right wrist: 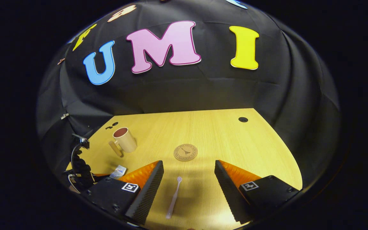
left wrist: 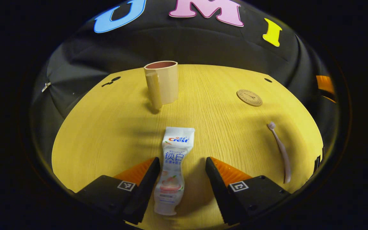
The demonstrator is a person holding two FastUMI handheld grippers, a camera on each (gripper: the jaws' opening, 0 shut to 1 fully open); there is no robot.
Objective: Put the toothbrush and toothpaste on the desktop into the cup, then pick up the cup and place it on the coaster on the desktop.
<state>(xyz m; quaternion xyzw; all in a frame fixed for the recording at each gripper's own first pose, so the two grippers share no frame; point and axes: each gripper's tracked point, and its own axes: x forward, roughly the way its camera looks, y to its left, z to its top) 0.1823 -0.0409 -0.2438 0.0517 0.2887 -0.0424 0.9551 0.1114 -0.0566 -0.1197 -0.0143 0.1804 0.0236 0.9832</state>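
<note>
A white toothpaste tube point(left wrist: 172, 169) lies on the yellow desktop point(left wrist: 113, 127) between the fingers of my open left gripper point(left wrist: 182, 163), close to the left finger, not squeezed. The beige cup point(left wrist: 161, 83) with a handle stands upright beyond it. A round brown coaster point(left wrist: 249, 97) lies to the right, and a pale pink toothbrush point(left wrist: 280, 151) lies nearer at the right. In the right gripper view the toothbrush point(right wrist: 173, 197) lies between the fingers of my open right gripper point(right wrist: 188, 167), untouched. The coaster point(right wrist: 185, 152) is just ahead, the cup point(right wrist: 125, 140) and toothpaste tube point(right wrist: 118, 172) at the left.
Dark round holes point(right wrist: 243, 119) sit in the desktop near its far edge point(left wrist: 268, 80). The other gripper with its cable point(right wrist: 80, 166) shows at the left of the right gripper view. Black cloth walls close the booth behind the desk.
</note>
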